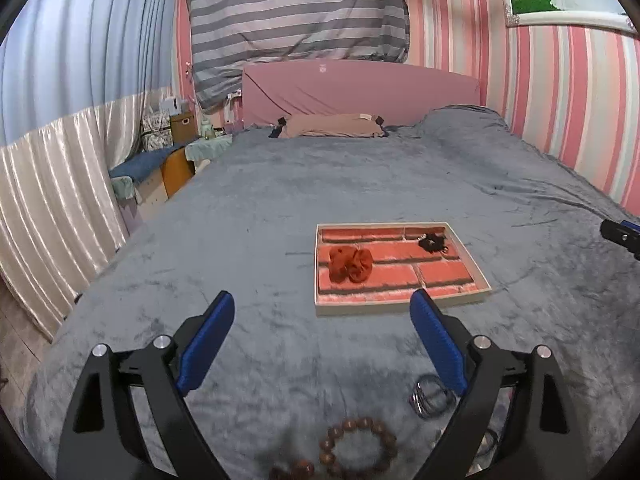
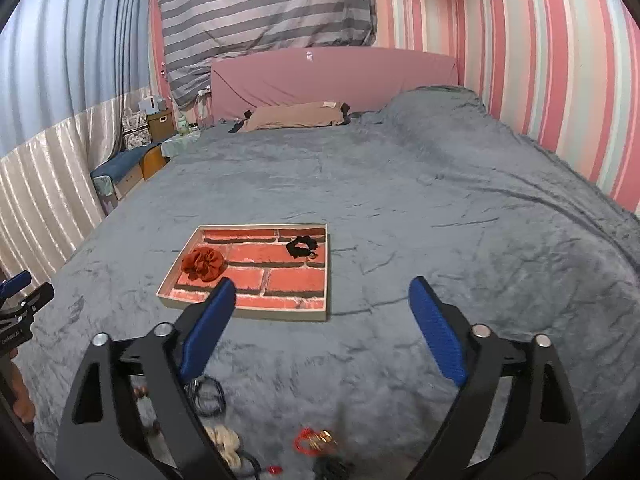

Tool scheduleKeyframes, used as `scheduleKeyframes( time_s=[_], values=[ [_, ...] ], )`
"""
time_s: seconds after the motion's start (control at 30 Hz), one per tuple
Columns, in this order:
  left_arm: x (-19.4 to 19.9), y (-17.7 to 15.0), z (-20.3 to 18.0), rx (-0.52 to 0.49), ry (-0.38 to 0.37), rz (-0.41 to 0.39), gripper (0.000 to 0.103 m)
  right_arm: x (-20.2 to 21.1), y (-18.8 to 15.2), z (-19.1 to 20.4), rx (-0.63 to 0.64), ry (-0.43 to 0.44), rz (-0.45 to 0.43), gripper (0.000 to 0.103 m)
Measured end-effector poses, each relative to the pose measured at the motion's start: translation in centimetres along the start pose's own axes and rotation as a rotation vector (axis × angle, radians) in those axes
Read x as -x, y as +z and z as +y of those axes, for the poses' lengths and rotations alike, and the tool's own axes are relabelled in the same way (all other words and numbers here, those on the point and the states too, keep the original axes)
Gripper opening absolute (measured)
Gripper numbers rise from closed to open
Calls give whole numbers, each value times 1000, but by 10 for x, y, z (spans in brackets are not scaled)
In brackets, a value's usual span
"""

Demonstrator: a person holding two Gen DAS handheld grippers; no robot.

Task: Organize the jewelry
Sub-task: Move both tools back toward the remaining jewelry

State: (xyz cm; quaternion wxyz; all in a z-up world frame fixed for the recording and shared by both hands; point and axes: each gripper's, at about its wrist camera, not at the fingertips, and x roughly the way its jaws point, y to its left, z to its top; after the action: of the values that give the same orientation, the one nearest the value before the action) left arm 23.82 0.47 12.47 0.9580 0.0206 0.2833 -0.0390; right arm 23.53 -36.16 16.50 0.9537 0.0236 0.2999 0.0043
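Note:
A shallow tray (image 1: 400,308) (image 2: 248,314) lined with a red brick print lies on the grey bedspread. In it sit a rust-red scrunchie (image 1: 351,265) (image 2: 203,264) and a black scrunchie (image 1: 432,242) (image 2: 302,246). My left gripper (image 1: 322,304) hovers open and empty, short of the tray's near edge. Below it lie a brown bead bracelet (image 1: 358,446) and dark metal bangles (image 1: 430,398). My right gripper (image 2: 322,290) is also open and empty, to the right of the tray. Under it lie black hair ties (image 2: 208,394), a cream scrunchie (image 2: 226,442) and a red and gold piece (image 2: 314,440).
The grey bedspread (image 1: 280,208) stretches to a pink headboard (image 1: 360,88) with a tan pillow (image 1: 332,126). Striped wall on the right, curtains (image 1: 60,120) and cluttered bedside furniture (image 1: 168,148) on the left. The other gripper shows at each view's edge (image 1: 622,236) (image 2: 22,308).

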Motion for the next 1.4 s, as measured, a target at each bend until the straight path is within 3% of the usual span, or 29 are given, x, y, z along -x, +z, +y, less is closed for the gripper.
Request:
scheduleKeyframes(
  time_s=[0.07,0.2,0.4,0.57,0.97,1.13,1.4],
  values=[
    [14,-12,3,-4,3,-3,89,17,-11,-3,23,-10,-13,99],
    [36,-48,9,-15,33,-20,96,40,-47,-13,55,1,-12,99],
    [52,-103,24,11,43,-2,96,54,-118,-29,107,-8,-8,99],
    [63,-135,29,2,61,-5,96,57,-156,-44,108,-34,-22,99],
    [62,-167,36,16,60,-12,96,84,-168,-84,158,-196,-53,99],
    [52,-178,37,58,25,-8,96,88,-181,-92,76,-172,-61,99],
    [19,-185,25,83,8,61,96,52,-205,-72,2,-157,-50,99]
  ],
)
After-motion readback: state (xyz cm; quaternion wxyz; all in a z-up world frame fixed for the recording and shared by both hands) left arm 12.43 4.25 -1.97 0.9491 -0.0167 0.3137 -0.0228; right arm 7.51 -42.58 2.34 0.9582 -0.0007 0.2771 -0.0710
